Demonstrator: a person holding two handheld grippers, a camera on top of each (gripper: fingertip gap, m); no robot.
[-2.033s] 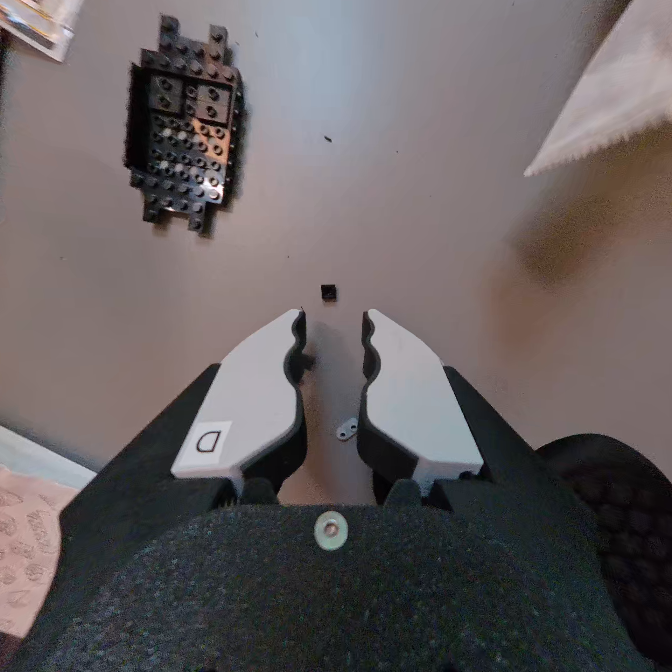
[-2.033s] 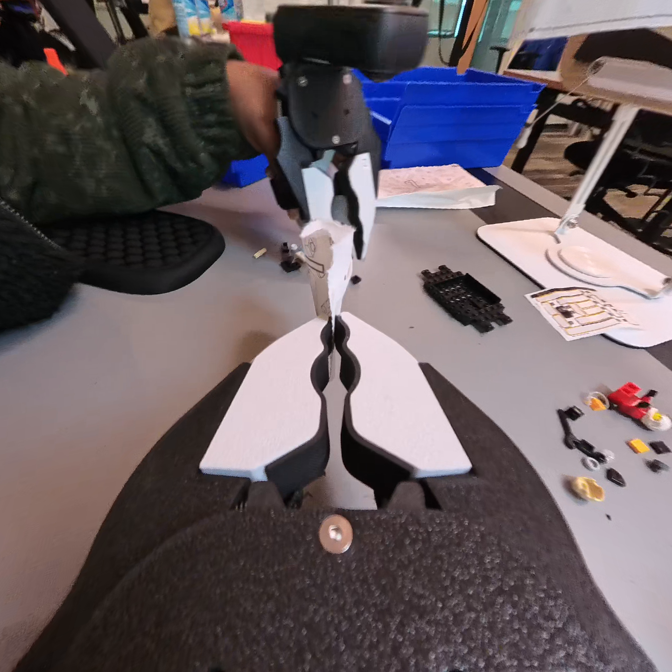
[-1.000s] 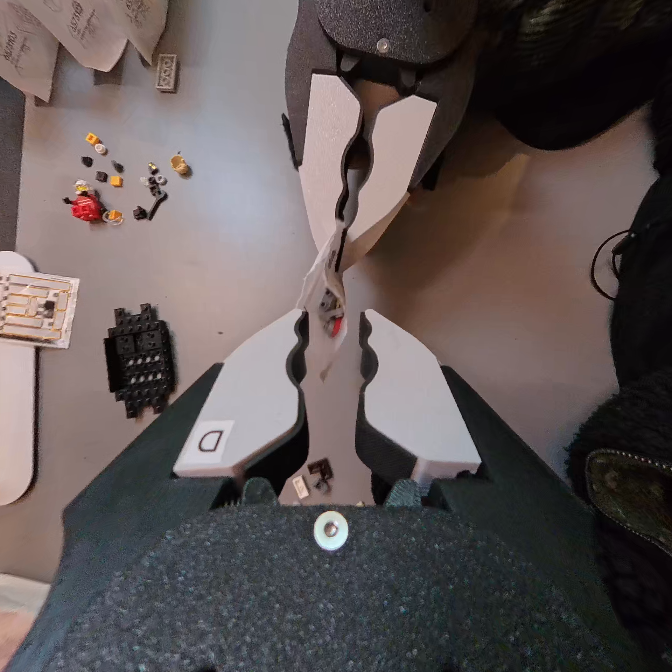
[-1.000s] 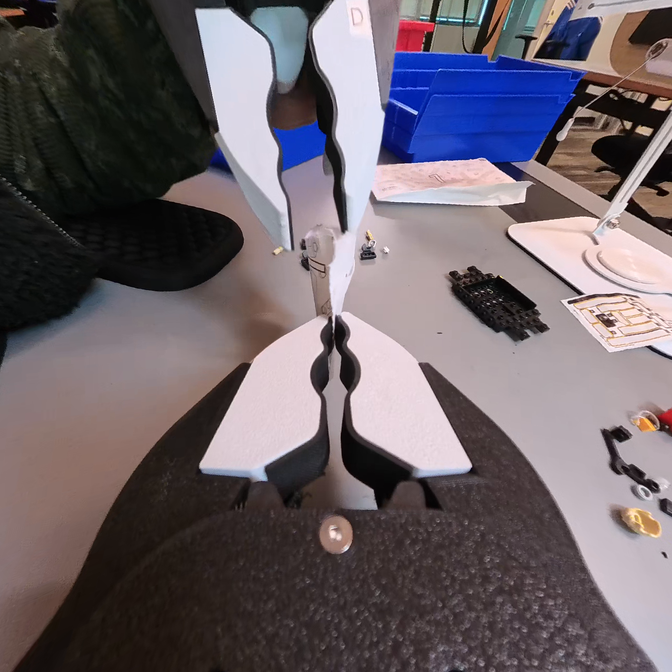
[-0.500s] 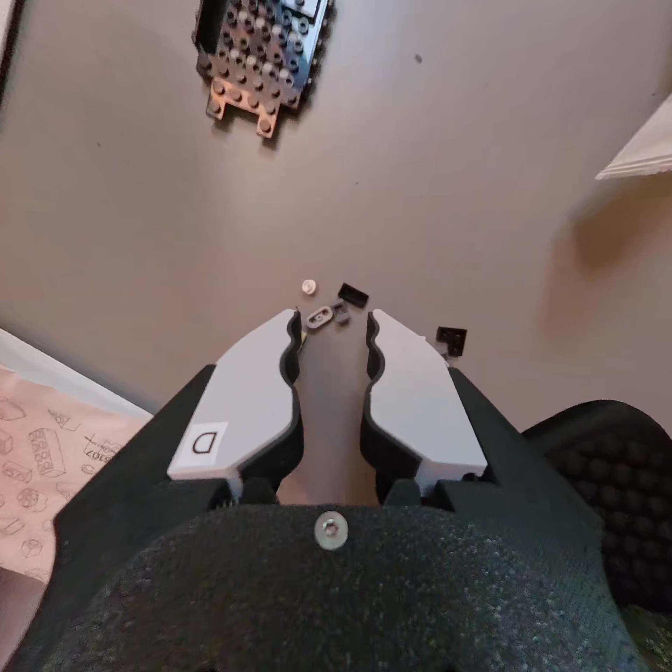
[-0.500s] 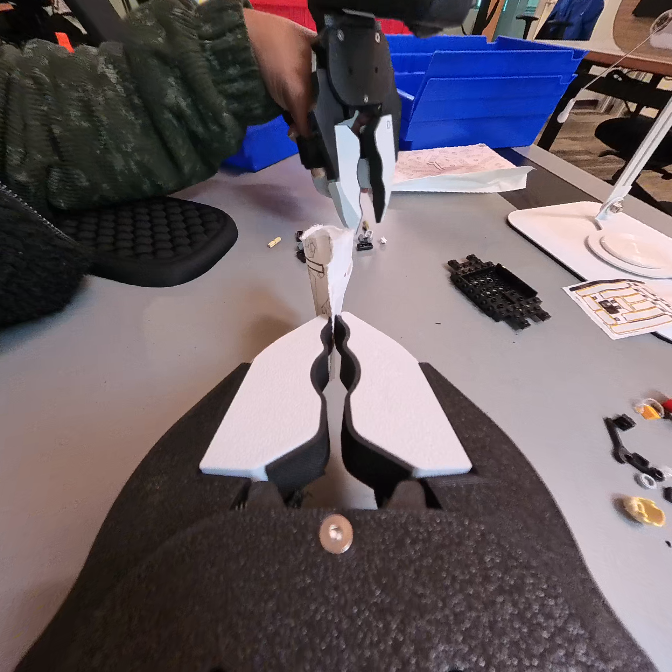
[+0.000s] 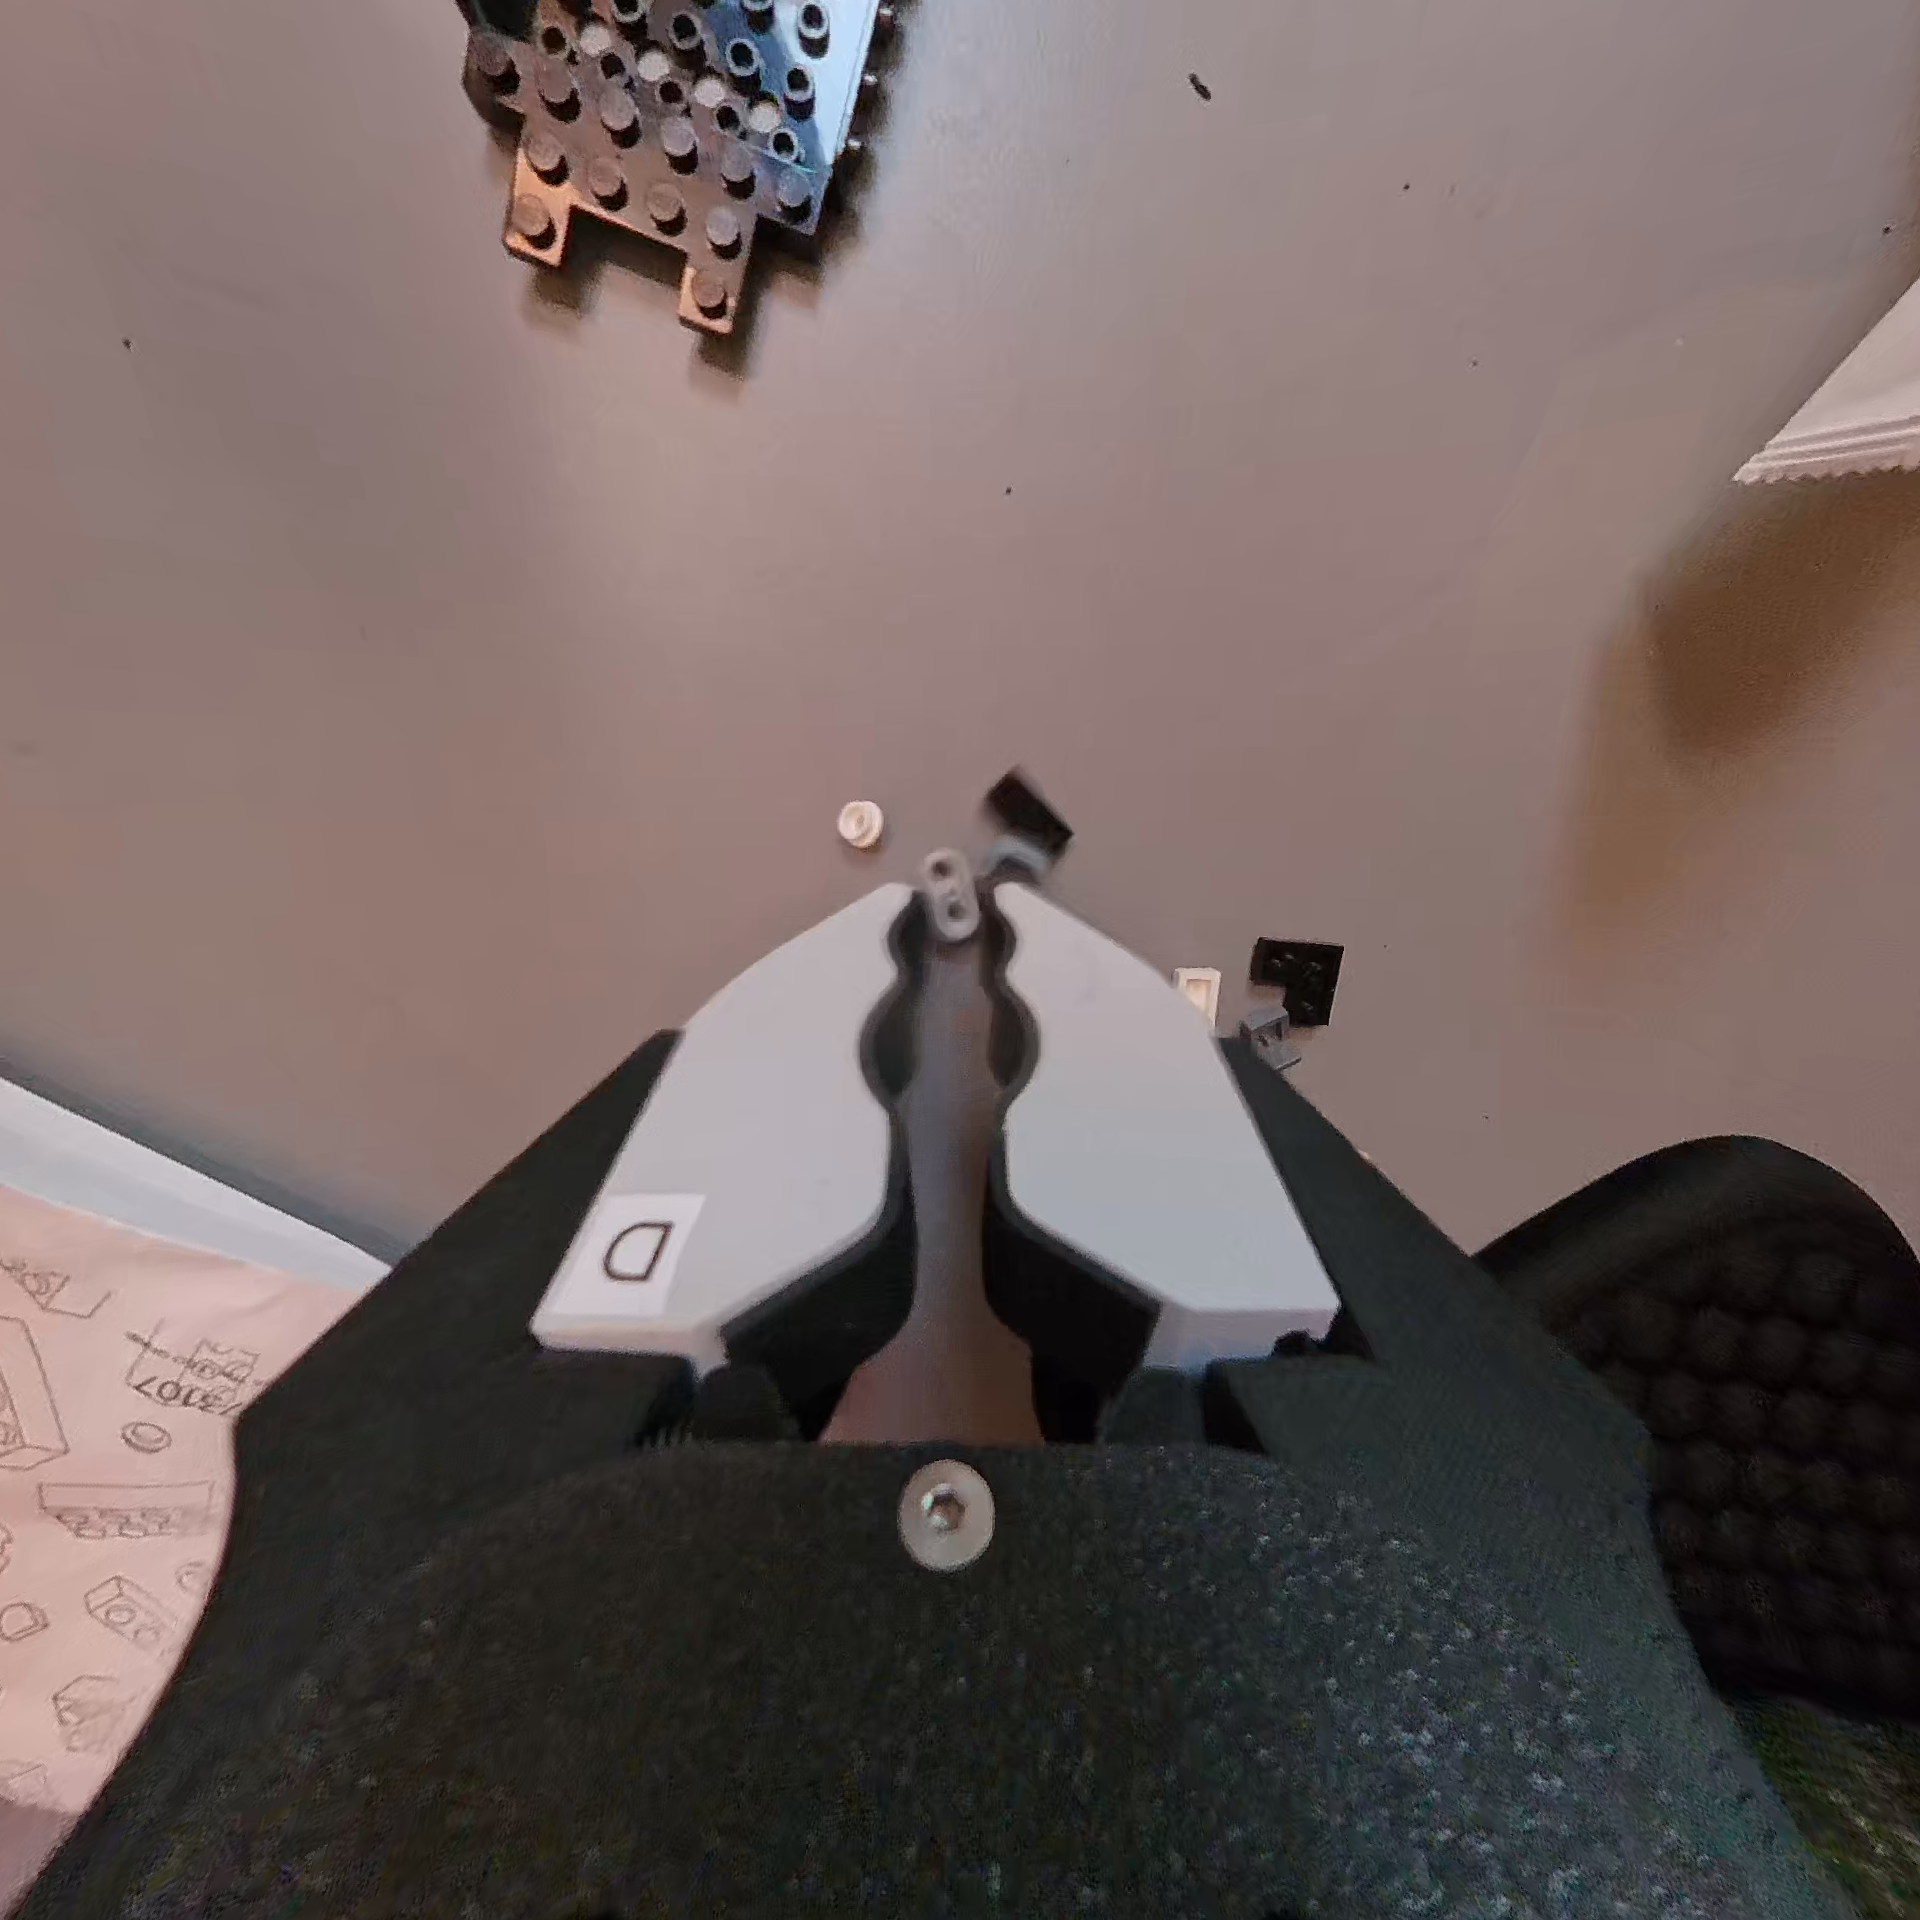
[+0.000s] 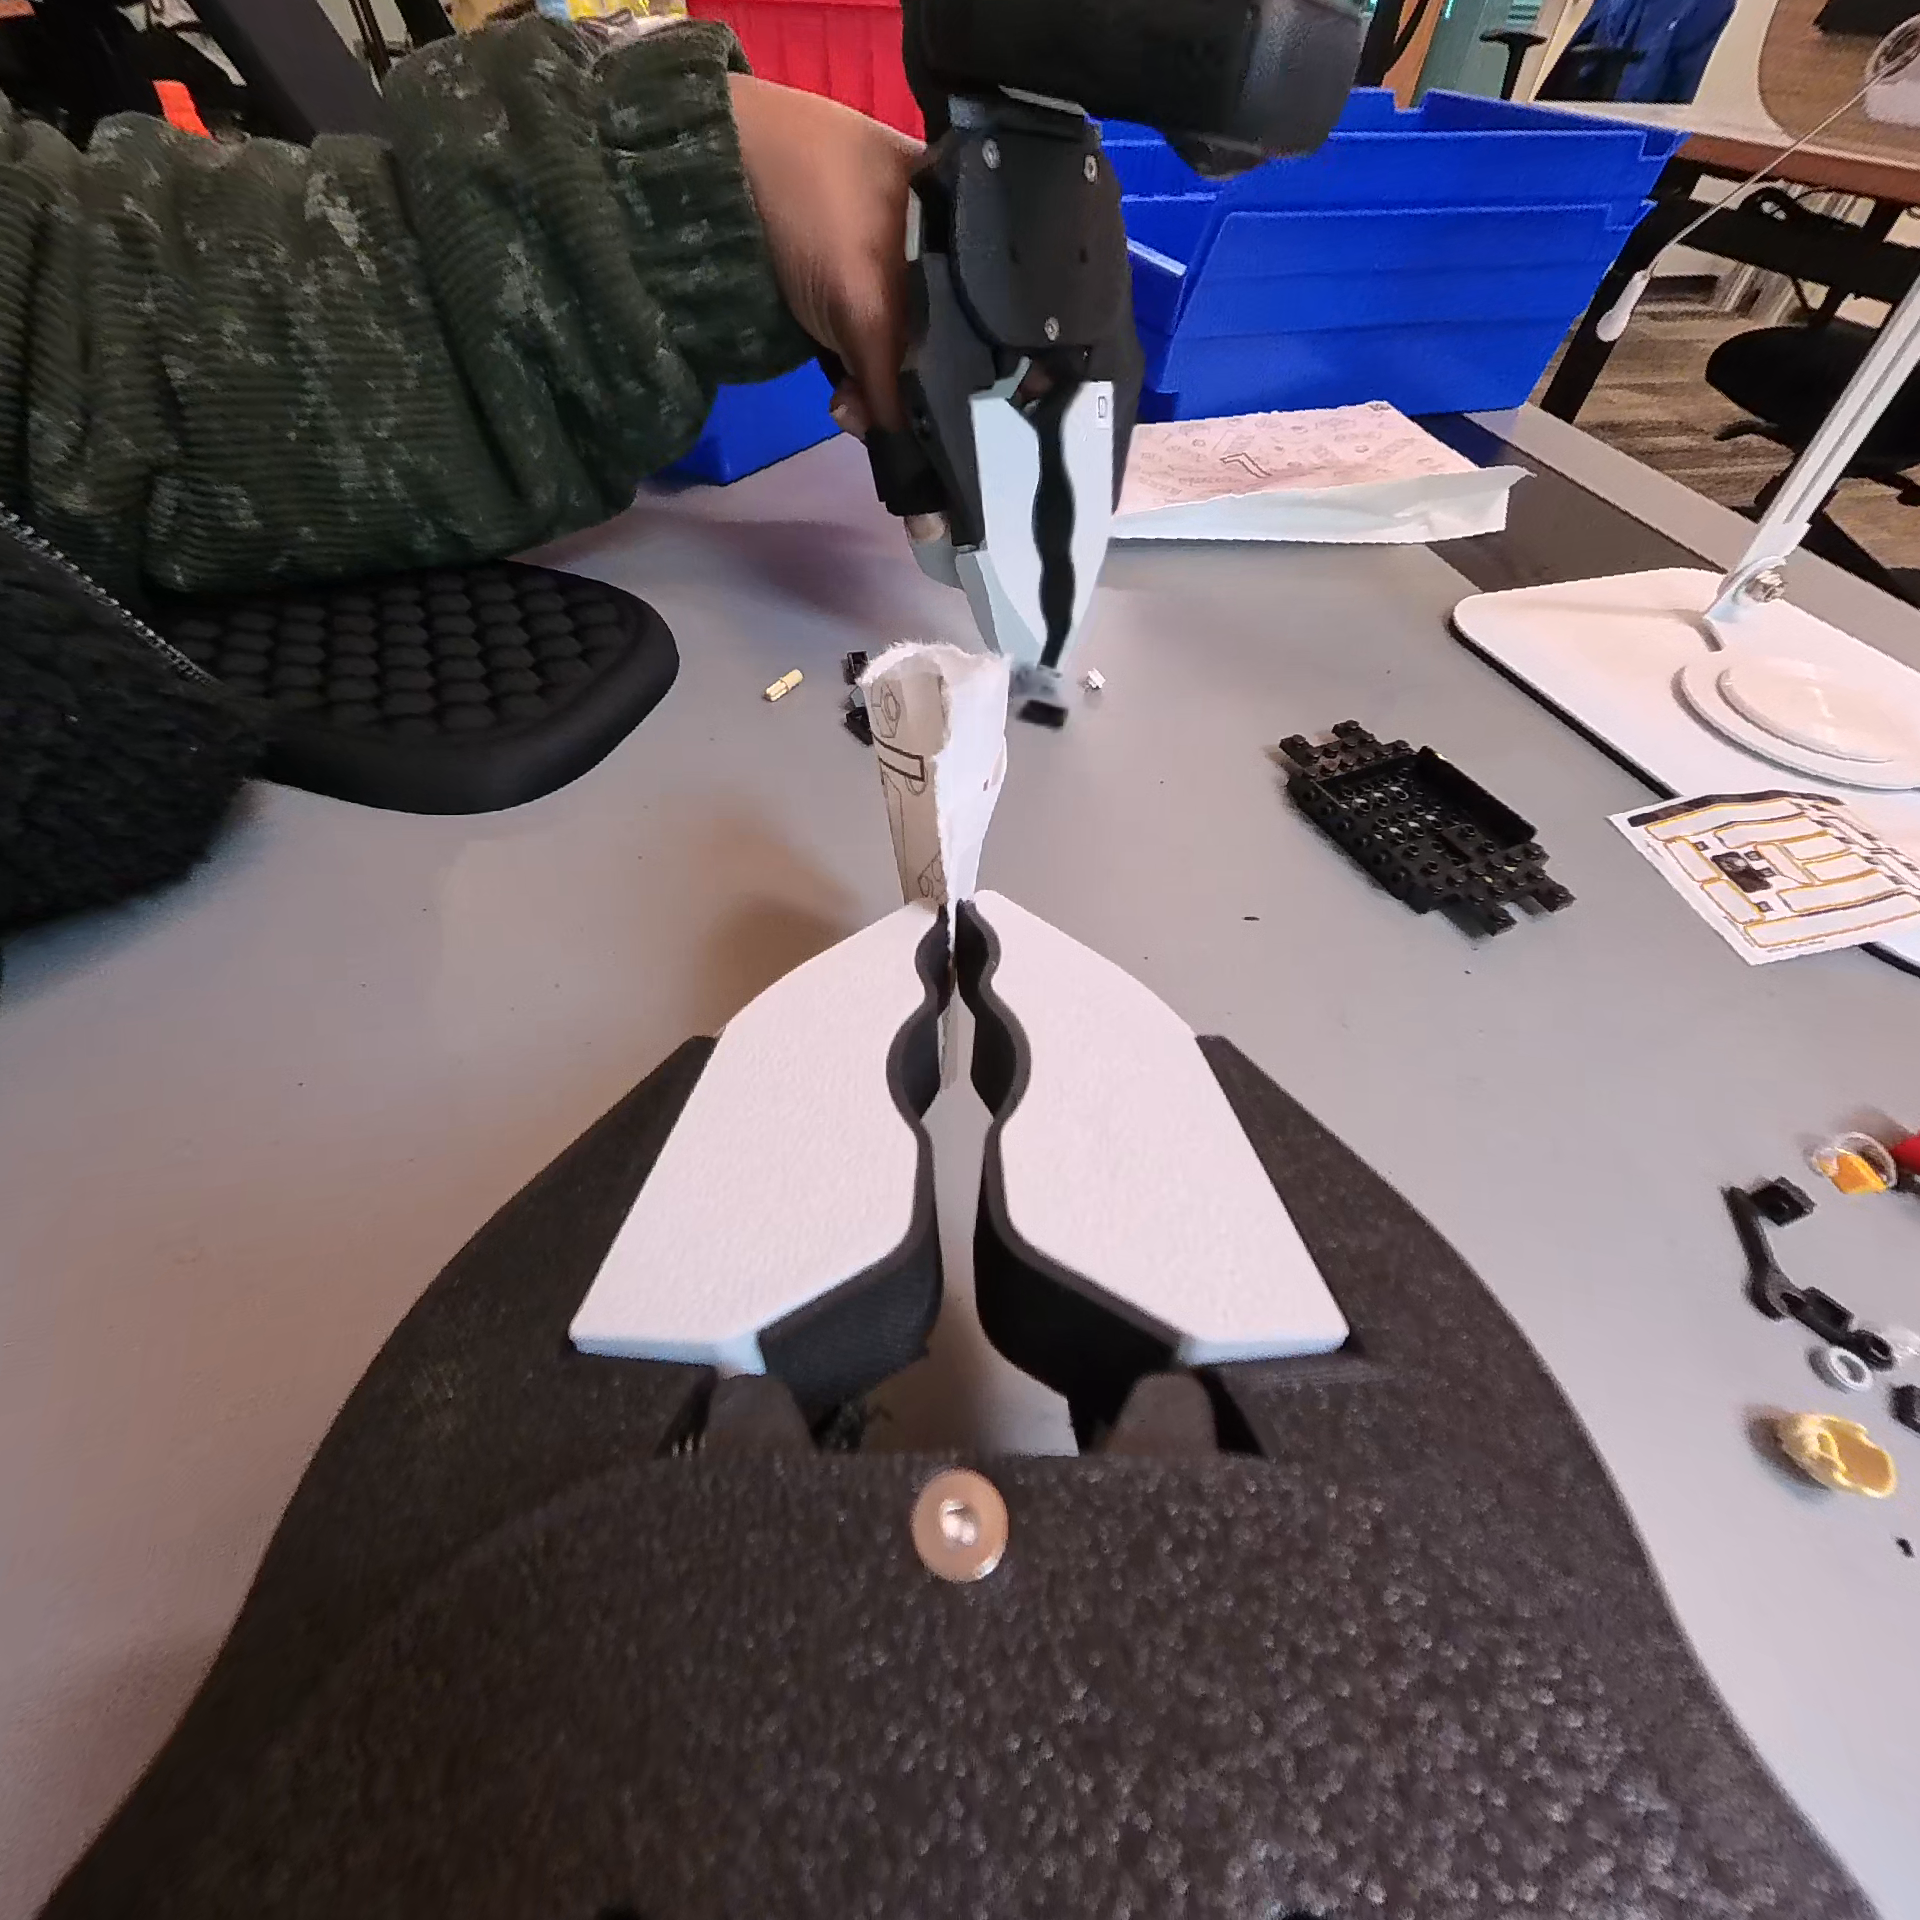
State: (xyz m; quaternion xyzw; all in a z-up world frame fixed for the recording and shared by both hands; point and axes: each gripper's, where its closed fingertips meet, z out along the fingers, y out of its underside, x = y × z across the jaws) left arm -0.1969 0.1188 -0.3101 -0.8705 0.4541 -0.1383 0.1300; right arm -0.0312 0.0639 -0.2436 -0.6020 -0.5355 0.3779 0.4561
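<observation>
My left gripper [image 7: 954,902] points down at the grey table and is shut on a small grey two-hole brick piece [image 7: 950,888]. A white round stud [image 7: 860,825], a black tile [image 7: 1027,819], a black plate [image 7: 1297,978] and a small white piece [image 7: 1197,985] lie close around its tips. My right gripper [image 8: 954,914] is shut on a torn white paper bag [image 8: 940,774] that stands up from its tips. In the right wrist view the left gripper [image 8: 1034,649] hangs just beyond the bag, held by a hand in a green sleeve [image 8: 343,312].
A black studded chassis plate [image 7: 675,114] [image 8: 1418,821] lies farther out. A sticker sheet [image 8: 1787,868], a white lamp base [image 8: 1704,665], blue bins [image 8: 1382,260], a printed paper bag [image 8: 1299,468], a black pad [image 8: 436,675] and several small loose parts [image 8: 1829,1330] are around. My hands' fingertips stand some 20 cm from each other.
My left gripper swung away from the paper bag, came down over the loose pieces and shut on the small grey piece. My right gripper held the bag still.
</observation>
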